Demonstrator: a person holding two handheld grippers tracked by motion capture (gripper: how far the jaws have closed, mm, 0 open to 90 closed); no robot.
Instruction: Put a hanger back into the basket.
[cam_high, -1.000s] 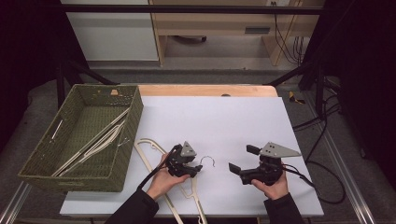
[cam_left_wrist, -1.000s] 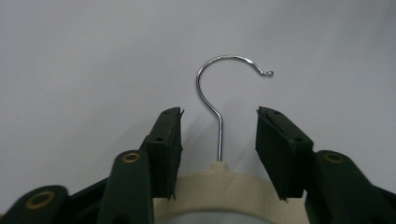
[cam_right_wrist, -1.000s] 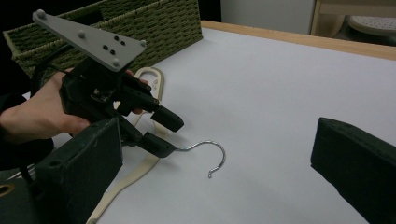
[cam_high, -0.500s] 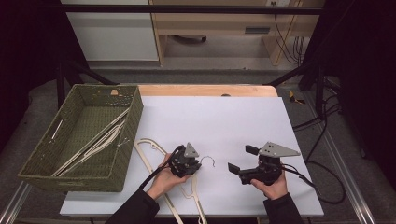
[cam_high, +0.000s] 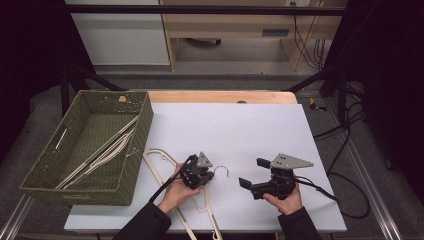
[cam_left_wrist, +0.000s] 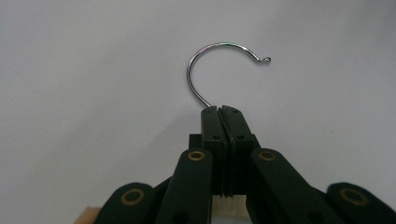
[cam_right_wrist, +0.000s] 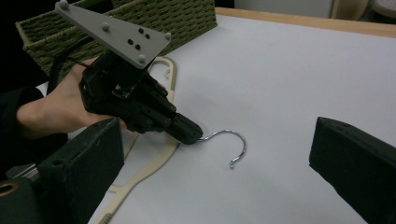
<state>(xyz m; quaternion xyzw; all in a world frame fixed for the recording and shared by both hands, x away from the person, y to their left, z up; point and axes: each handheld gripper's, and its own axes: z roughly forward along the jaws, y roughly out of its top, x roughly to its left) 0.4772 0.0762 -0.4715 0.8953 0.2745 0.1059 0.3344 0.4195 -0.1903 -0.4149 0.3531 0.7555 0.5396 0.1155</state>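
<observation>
While gripped, hanger (cam_high: 172, 175) hook (cam_left_wrist: 219, 65) points right.

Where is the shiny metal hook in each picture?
High view: the hook lies on the white table, at lower middle, just right of the left gripper.
Left gripper view: upper middle, curling up out of the shut jaws.
Right gripper view: lower middle, sticking out from the left gripper's tip toward the right.
Shared landmark: the left gripper, shut on the hook's stem.
</observation>
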